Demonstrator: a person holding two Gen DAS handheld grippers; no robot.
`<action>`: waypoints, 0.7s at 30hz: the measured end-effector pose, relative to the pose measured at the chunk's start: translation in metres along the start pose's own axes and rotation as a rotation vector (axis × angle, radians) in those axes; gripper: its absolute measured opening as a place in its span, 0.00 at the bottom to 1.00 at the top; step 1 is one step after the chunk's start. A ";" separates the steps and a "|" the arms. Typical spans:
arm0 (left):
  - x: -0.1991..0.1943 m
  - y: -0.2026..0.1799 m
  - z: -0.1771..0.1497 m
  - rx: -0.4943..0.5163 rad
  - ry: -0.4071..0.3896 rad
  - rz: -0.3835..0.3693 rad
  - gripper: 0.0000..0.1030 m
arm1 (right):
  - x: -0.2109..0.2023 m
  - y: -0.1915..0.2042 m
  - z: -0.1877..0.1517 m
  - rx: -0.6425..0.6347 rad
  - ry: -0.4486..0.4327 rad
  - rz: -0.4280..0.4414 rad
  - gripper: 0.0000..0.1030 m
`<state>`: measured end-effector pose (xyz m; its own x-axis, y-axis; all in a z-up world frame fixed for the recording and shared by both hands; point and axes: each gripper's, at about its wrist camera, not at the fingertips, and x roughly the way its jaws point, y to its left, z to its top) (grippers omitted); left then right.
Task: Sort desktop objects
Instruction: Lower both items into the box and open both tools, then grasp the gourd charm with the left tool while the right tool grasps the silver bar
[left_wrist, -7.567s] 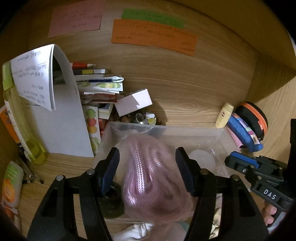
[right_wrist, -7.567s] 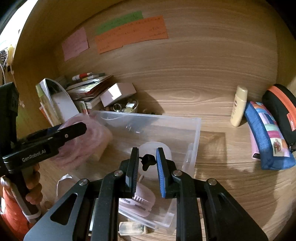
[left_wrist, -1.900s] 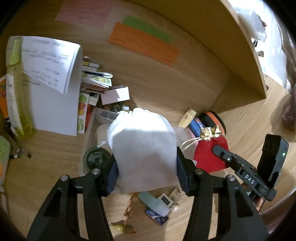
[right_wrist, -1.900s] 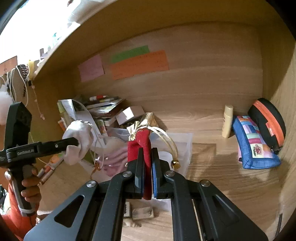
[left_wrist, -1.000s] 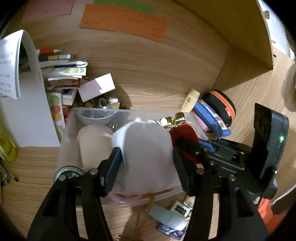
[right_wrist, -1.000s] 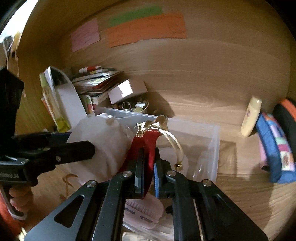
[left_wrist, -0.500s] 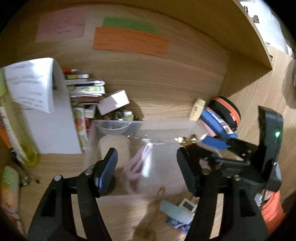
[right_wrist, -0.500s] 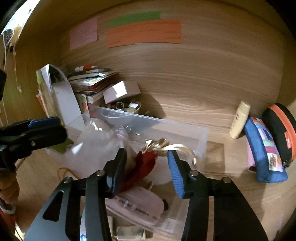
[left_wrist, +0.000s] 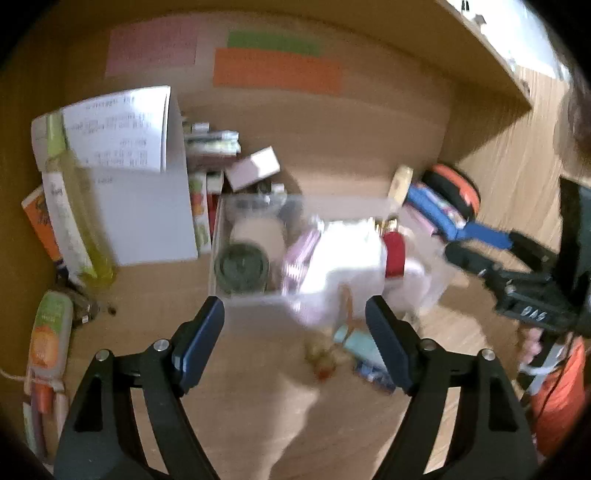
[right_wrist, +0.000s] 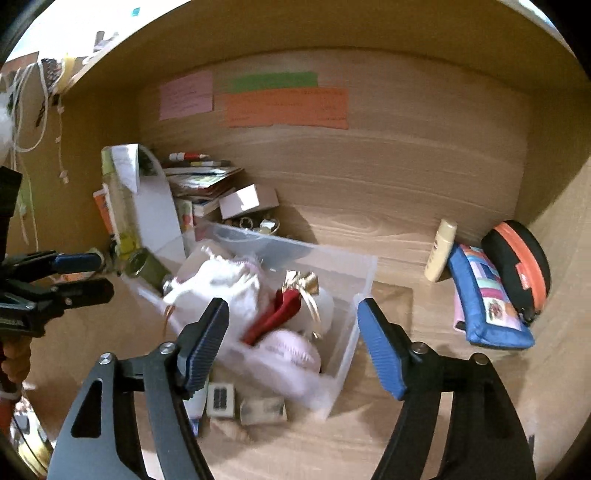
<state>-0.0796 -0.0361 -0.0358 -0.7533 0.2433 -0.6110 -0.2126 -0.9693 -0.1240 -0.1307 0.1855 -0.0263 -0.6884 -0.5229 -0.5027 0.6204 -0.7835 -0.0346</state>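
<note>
Down in the clear bin (right_wrist: 364, 291) on the desk (right_wrist: 406, 435): white pouch (right_wrist: 221, 284) and red pouch (right_wrist: 277, 314), side by side, touching. Left gripper (left_wrist: 293, 334) jaws opening, nothing between them. Right gripper (right_wrist: 291, 341) jaws opening too, nothing held. Blue pencil case (right_wrist: 484, 295) well off to the right.
</note>
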 end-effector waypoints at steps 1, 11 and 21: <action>0.001 -0.001 -0.004 0.004 0.012 0.003 0.77 | -0.003 0.001 -0.003 -0.004 0.000 -0.002 0.67; 0.023 -0.009 -0.035 0.035 0.126 0.003 0.77 | -0.015 -0.003 -0.040 -0.005 0.067 -0.024 0.68; 0.052 -0.017 -0.041 0.083 0.212 -0.039 0.68 | 0.021 -0.008 -0.063 -0.022 0.232 0.042 0.62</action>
<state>-0.0894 -0.0085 -0.0979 -0.5973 0.2593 -0.7589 -0.2962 -0.9507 -0.0917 -0.1260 0.2020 -0.0911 -0.5584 -0.4616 -0.6893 0.6564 -0.7540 -0.0268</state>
